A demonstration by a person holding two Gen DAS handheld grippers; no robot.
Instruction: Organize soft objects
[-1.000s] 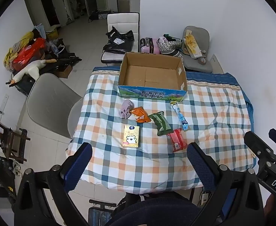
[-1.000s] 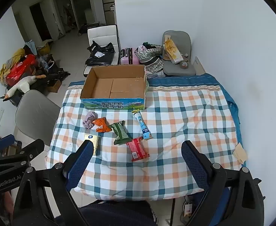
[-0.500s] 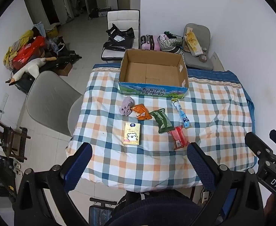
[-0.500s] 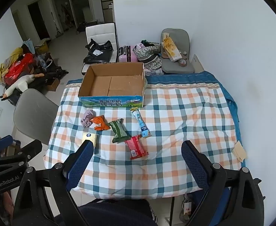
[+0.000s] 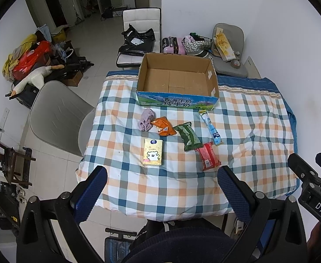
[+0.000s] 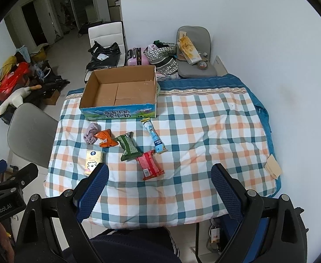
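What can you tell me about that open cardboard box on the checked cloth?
The cardboard box is shallow, open-topped and plain brown inside, with nothing in it; its bottom flaps lie flat. Its near outer wall is printed blue with a green mountain scene and white Chinese characters. It sits upright at the far side of the checked cloth, apart from the packets. Both grippers are held well back from it.

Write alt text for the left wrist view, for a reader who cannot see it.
The open left gripper hangs above a checked tablecloth where six small items lie loose: a purple cloth, orange packet, green packet, red packet, blue tube and yellow tissue pack. Behind them stands an empty cardboard box.
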